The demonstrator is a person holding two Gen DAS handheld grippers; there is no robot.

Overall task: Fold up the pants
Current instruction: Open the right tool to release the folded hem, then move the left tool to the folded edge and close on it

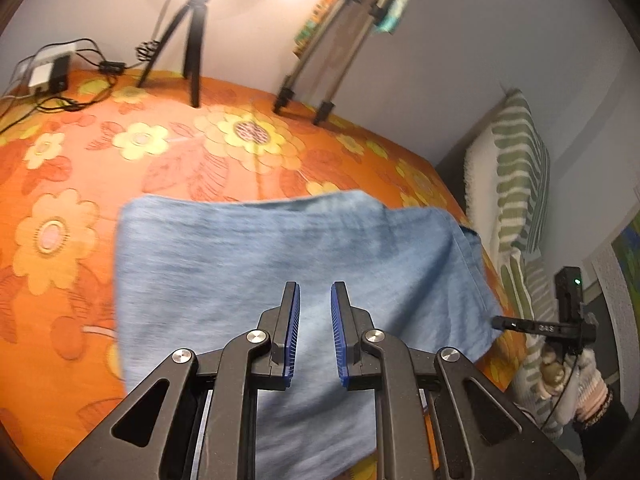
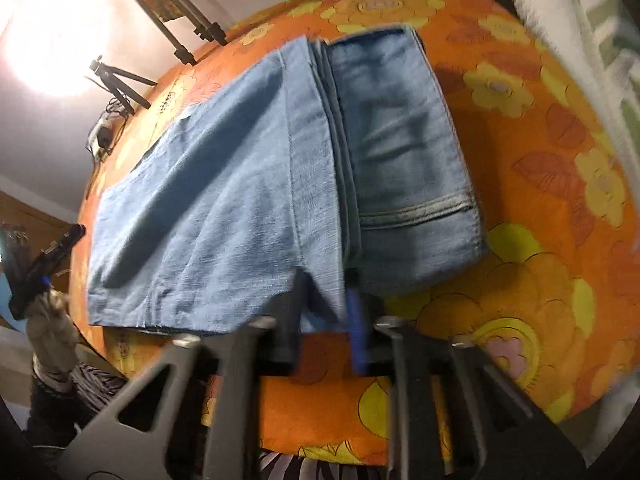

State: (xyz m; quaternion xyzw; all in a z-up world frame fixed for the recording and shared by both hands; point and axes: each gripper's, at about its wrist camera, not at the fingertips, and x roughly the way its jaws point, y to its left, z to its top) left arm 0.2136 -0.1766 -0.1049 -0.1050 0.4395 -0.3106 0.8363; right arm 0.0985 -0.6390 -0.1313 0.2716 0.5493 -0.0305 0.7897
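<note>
Showing folded pants (image 2: 280, 184) on the flowered bed (image 2: 540, 320): right tongs (image 2: 326, 304) apparently pinch the near edge, though blurred; left tongs (image 1: 315, 320) hover parted, empty; a slipping grip could undo the stacked layers

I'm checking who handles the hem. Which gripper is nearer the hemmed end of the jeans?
Right. The right gripper is at the jeans' near edge, just beside the hem; the left gripper hovers open over plain denim, no hem in its view.
</note>
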